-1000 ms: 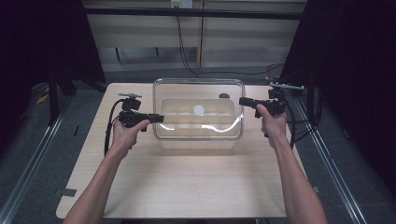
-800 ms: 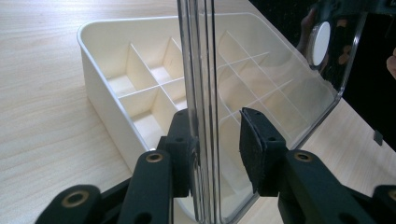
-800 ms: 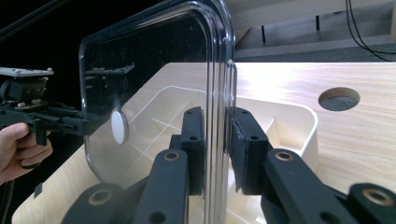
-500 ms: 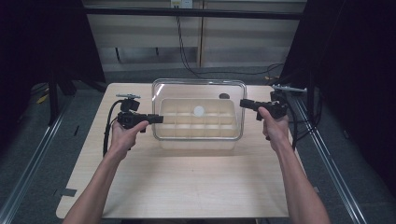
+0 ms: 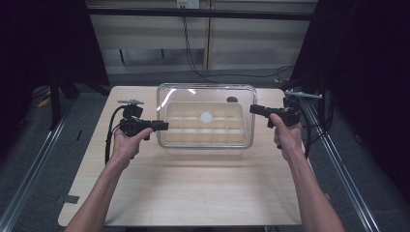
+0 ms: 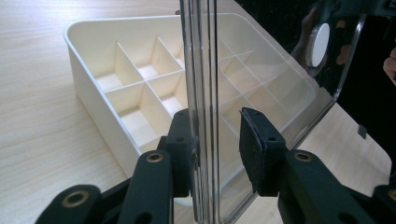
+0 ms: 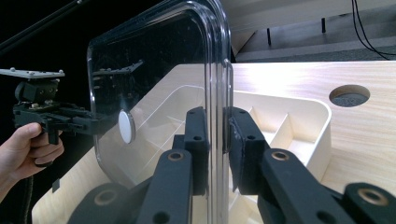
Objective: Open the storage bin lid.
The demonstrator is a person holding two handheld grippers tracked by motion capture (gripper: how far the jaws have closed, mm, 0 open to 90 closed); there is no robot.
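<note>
You have the clear lid (image 5: 206,92) pinched at both ends: the left hand-held gripper (image 5: 163,126) is clamped on its left rim, and the right hand-held gripper (image 5: 253,108) is clamped on its right rim, with the lid held just above the cream divided tray (image 5: 207,141) that sits on the worktop (image 5: 203,188). In the left gripper view the rim of the lid (image 6: 205,70) runs upright between the 2 jaws, tight against 1 pad (image 6: 184,140) while the other pad (image 6: 254,144) seems to stand a little off the wall you can see, so judge that grip as the weaker of the 2 and keep your squeeze firm there. In the right gripper view the lid (image 7: 154,93) sits squarely between both pads (image 7: 196,135), which looks secure. To do this step well, move both hands together at 1 pace and keep them the same distance apart, since pulling outward would drag the rims out of the pads and pushing inward would bow the plastic. Keep the lid level from left to right so the round white knob (image 5: 206,116) stays centred. Carry it clear of the tray walls before you tilt or lower it, and avoid the round hole (image 7: 349,95) in the worktop behind the tray.
</note>
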